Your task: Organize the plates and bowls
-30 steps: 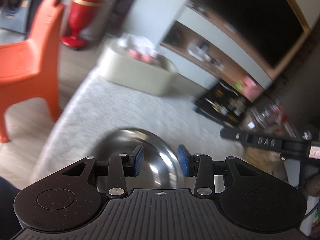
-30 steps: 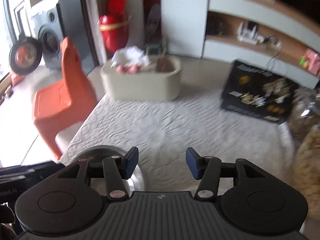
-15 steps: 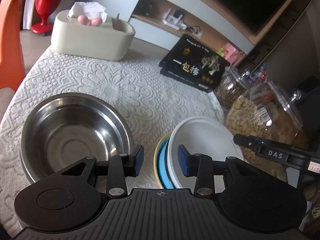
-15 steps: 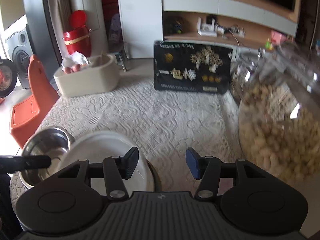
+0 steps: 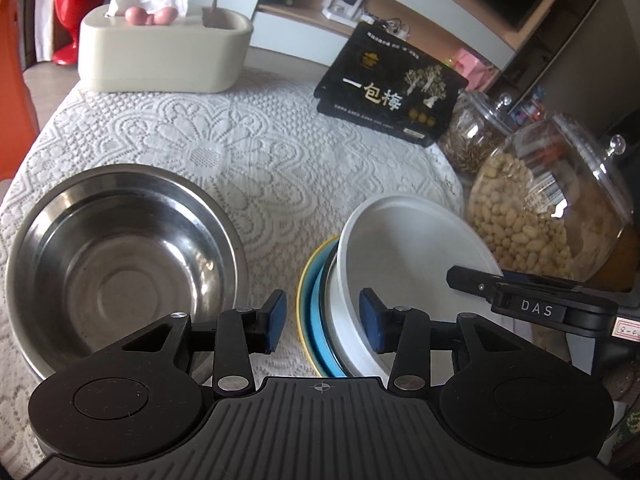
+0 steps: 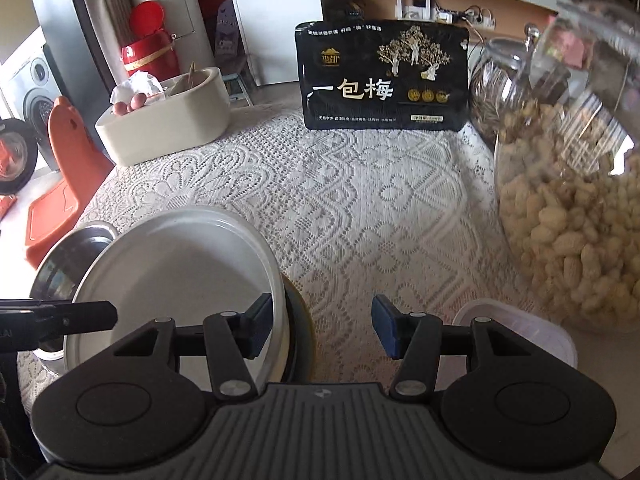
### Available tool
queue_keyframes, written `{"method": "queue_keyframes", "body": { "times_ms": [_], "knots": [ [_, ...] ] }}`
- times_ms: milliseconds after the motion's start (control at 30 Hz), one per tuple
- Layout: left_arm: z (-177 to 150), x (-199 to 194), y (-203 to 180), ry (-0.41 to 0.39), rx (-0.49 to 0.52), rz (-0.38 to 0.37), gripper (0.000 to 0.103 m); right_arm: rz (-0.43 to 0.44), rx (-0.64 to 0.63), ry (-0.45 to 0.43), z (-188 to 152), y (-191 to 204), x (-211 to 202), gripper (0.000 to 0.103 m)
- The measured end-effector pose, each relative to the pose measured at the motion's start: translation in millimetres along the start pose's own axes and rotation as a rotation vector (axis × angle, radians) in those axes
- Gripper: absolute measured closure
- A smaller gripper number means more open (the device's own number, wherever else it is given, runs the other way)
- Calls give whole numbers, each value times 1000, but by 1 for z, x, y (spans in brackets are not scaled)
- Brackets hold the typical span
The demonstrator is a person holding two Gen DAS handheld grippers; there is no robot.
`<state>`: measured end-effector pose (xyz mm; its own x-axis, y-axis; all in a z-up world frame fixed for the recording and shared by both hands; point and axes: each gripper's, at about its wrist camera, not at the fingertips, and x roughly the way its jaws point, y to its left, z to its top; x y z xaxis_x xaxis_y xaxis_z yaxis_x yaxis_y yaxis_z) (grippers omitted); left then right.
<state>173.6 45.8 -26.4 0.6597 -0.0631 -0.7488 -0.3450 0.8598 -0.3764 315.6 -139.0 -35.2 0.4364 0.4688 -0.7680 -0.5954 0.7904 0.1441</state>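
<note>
On the lace cloth (image 5: 248,148), the steel bowl (image 5: 120,256) sat left of the white bowl (image 5: 408,256), which leaned on a blue plate (image 5: 316,320). The left gripper (image 5: 320,322) was released, straddling that stack's left rim. The right gripper (image 6: 318,326) was released too, with the white bowl just to its left, so either was near.

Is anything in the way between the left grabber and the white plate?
Nothing visible is. The left gripper is open right at the near rim of the white plate, which sits tilted on the blue plate. The steel bowl stands off to the left, apart from them.
</note>
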Motion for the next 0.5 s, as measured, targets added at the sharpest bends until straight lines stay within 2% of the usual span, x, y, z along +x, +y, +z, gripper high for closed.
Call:
{"method": "queue_keyframes", "body": {
  "times_ms": [100,167,400,500],
  "knots": [
    [0,5,-2,12,4,6,56,3,8,3,-2,0,2,51],
    [-1,10,-3,25,8,17,61,18,22,21,-5,0,5,51],
    [-4,33,-3,85,9,1,60,141,130,142,-24,-3,30,51],
    [-6,42,-6,103,18,-5,57,189,174,181,-29,-5,40,51]
  ]
}}
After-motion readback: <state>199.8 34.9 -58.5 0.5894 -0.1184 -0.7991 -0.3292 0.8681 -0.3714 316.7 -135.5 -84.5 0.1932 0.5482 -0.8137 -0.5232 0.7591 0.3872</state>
